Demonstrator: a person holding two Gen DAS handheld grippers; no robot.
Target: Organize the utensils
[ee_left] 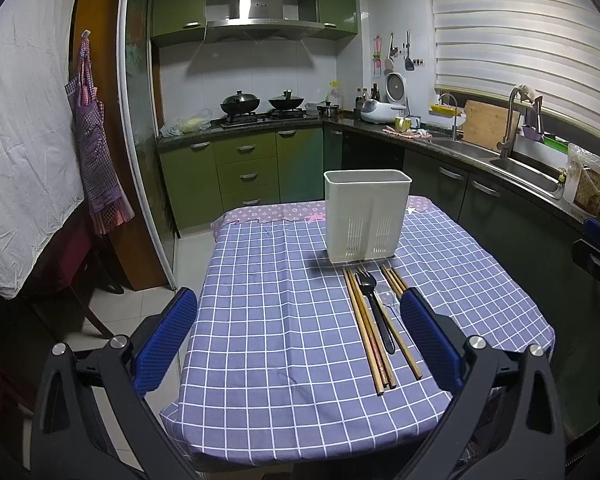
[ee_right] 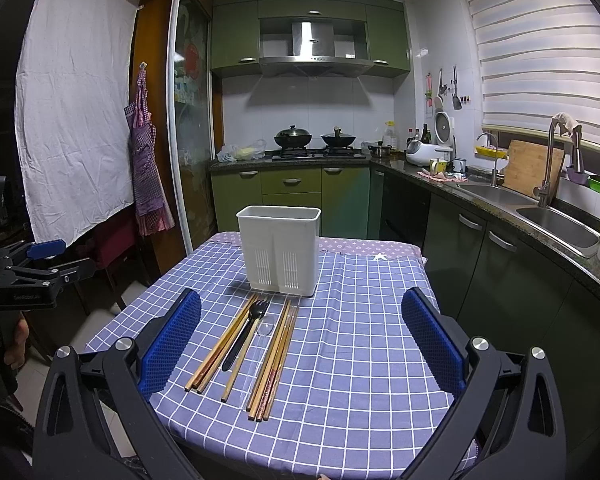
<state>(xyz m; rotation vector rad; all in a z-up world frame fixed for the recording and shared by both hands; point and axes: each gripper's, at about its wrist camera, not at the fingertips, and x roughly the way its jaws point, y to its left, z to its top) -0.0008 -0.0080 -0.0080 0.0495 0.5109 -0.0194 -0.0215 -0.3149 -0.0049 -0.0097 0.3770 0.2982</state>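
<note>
- Blue-padded right tool [ee_right: 301, 328] nearest the lens: fingers spread wide, nothing between them, held above the near edge of the counter [ee_right: 380, 340]. Looks like a pre-grasp stance, lined up on the utensil row.
- Left tool [ee_left: 299, 322] same story: fingers apart, empty, hovering over the counter's near-left part. Utensils sit by its right finger, partly hidden behind it.
- Ahead of the right tool, toward its left finger: chopsticks [ee_right: 220, 348] in loose bundles, lying lengthwise, tips toward the holder. Wood-coloured, thin, some touching each other.
- Among them a black fork [ee_right: 244, 334], tines forward, and a clear plastic spoon [ee_right: 262, 340], hard to make out against the checked cloth.
- Beyond the row, just past the tips: white holder [ee_right: 279, 250], upright, slotted lower walls. Judging by the wall crease it has two compartments; inside not visible.
- Judgement: nothing sorted yet; parallel layout makes for easy end-on pinches, but the clear spoon and tight chopstick bundles risk multi-picks.
</note>
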